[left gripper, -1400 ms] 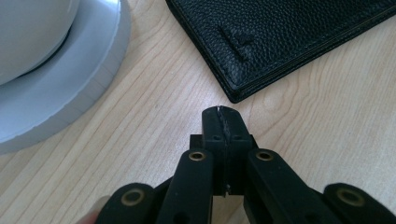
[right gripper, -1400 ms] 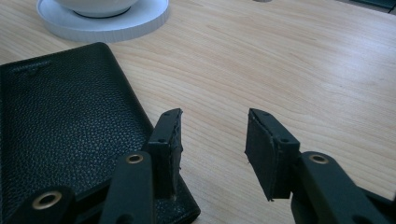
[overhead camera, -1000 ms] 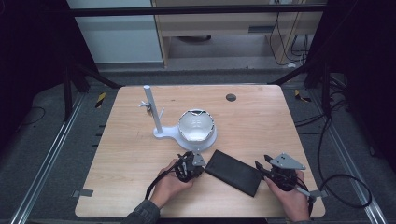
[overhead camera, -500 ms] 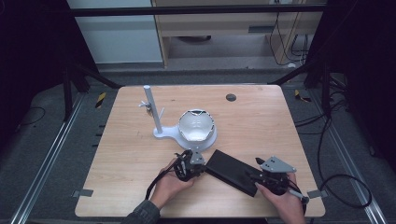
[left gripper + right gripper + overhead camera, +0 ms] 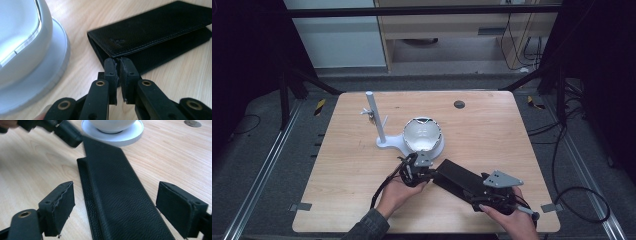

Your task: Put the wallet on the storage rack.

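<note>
Two tools work one black wallet (image 5: 460, 178) near the front of the worktop (image 5: 492, 130). Left tool (image 5: 119, 65) is pinched nearly closed on the corner of the wallet's upper flap, pads pressing the leather edge; in the high view it sits at the wallet's end nearest the bowl, w/ the person's left hand (image 5: 398, 191) behind it. Right tool (image 5: 115, 206) has its jaws spread wide, having just been opening; the wallet runs between the pads, but they don't touch it. In the high view the right tool (image 5: 486, 192) is at the wallet's near-right end, grey plate on top. Wallet lies flat & diagonal on the wood, far end just beside the white stand (image 5: 384, 145) that carries the white bowl (image 5: 422, 134) & an upright post (image 5: 375, 116). A small dark disc (image 5: 459, 104) sits well apart, toward the worktop's far edge.
</note>
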`<act>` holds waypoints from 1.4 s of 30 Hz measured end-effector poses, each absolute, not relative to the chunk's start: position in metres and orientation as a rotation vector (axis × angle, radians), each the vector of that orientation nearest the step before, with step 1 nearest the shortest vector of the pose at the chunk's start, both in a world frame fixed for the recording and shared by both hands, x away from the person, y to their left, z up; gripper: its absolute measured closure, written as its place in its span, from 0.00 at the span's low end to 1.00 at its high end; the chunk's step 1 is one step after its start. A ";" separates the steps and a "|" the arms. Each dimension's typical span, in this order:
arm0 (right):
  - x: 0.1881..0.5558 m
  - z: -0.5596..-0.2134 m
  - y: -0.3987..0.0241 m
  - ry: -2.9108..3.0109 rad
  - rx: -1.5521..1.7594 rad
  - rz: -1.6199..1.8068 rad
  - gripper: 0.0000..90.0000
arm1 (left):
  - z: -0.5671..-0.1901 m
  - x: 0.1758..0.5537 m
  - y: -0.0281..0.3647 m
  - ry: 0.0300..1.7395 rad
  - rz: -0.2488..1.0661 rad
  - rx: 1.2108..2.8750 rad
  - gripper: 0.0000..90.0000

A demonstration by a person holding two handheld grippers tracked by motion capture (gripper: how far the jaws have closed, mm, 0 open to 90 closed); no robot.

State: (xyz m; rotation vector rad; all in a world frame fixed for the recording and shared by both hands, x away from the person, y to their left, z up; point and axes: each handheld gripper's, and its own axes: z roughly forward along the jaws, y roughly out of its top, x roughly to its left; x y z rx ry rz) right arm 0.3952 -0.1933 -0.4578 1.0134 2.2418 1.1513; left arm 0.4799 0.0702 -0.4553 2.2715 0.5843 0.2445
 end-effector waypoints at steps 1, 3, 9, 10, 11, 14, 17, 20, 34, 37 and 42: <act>0.395 -0.457 -0.194 2.244 1.007 1.144 0.17 | -0.454 0.481 0.068 0.582 0.241 2.267 0.93; 0.394 -0.457 -0.196 2.254 1.007 1.133 0.17 | -0.451 0.483 0.061 0.570 0.229 2.269 0.93; 0.395 -0.457 -0.207 2.293 0.991 1.066 0.17 | -0.441 0.489 0.047 0.560 0.258 2.297 0.90; 0.396 -0.457 -0.210 2.293 0.990 1.059 0.17 | -0.440 0.490 0.046 0.564 0.259 2.299 0.90; 0.398 -0.457 -0.212 2.302 0.989 1.047 0.17 | -0.440 0.492 0.046 0.563 0.262 2.302 0.90; 0.404 -0.456 -0.216 2.322 0.987 1.033 0.18 | -0.438 0.496 0.045 0.577 0.255 2.301 0.89; 0.411 -0.456 -0.221 2.335 0.994 1.012 0.20 | -0.436 0.501 0.046 0.601 0.250 2.282 0.88; 0.416 -0.456 -0.226 2.347 1.021 1.010 0.21 | -0.432 0.505 0.046 0.608 0.258 2.280 0.88; 0.432 -0.445 -0.239 2.480 0.977 0.929 0.33 | -0.425 0.509 0.036 0.596 0.267 2.284 0.86; 0.435 -0.442 -0.237 2.497 0.962 0.901 0.35 | -0.426 0.510 0.035 0.600 0.264 2.283 0.86; 0.443 -0.440 -0.232 2.522 0.942 0.861 0.38 | -0.427 0.510 0.033 0.605 0.258 2.276 0.86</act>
